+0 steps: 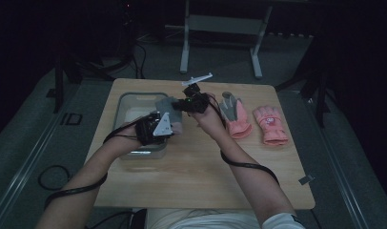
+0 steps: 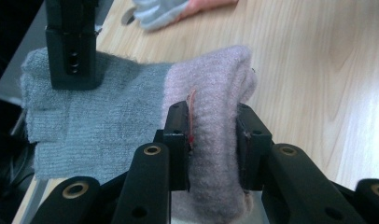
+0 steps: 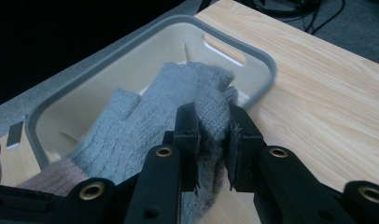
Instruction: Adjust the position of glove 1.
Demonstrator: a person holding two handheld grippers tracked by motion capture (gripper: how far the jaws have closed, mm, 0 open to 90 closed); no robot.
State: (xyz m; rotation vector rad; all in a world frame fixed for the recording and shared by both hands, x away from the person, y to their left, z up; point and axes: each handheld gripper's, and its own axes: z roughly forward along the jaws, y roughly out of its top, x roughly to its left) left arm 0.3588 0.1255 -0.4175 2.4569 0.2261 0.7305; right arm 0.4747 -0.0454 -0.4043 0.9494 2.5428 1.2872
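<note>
Above the grey bin on the tabletop, the left gripper has its fingers clenched on the pink cuff of a grey knit glove. The right gripper pinches the glove's grey finger end over the bin. Right of the bin, two pink gloves lie on the tabletop.

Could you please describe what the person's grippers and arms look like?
Both the left gripper and right gripper are black, with gold-coloured pivot pins and two blocky jaws. Each carries a grey three-cornered plate and trails a black cable along a bare forearm. A white sleeve covers the right upper arm.
</note>
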